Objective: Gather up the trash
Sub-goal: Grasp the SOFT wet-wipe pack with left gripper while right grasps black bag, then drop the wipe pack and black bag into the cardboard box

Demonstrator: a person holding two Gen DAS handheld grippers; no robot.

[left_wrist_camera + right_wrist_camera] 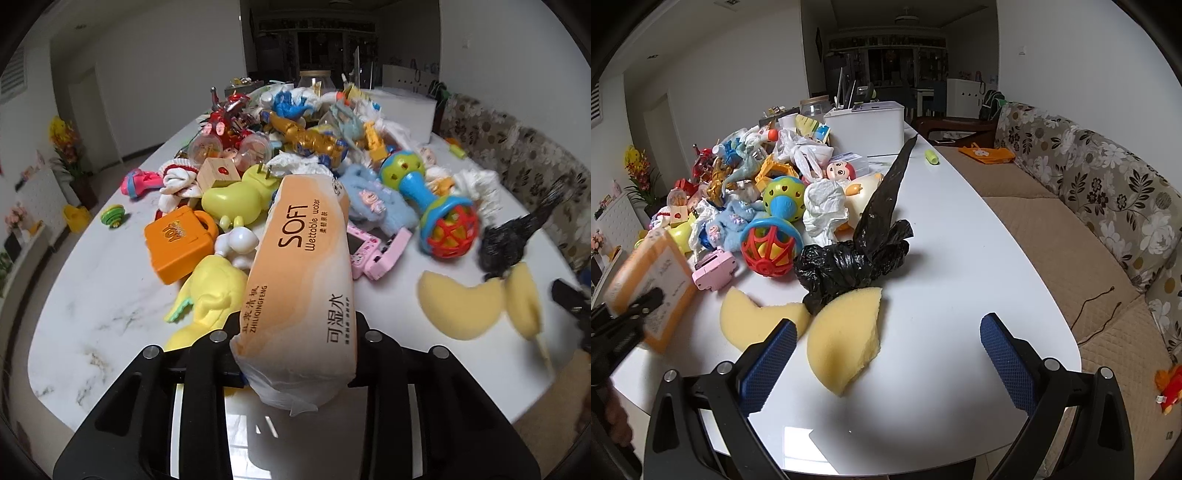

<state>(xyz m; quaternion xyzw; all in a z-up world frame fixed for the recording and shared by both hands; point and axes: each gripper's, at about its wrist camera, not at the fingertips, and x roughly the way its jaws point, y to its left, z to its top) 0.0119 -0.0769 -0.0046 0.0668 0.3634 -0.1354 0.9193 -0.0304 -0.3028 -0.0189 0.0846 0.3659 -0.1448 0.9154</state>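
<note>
My left gripper is shut on an orange soft pack of tissues, which sticks out forward over the toy pile. The right wrist view shows the same pack at the far left, pinched by the black fingers. My right gripper is open with nothing between its blue pads. It hovers over the white table, just behind a yellow sponge half. A second sponge piece lies to its left. A crumpled black plastic bag lies beyond them, and a wad of white tissue further back.
A heap of toys covers the far half of the table, including a rattle and a pink toy phone. A white box stands at the far end. A flowered sofa runs along the right.
</note>
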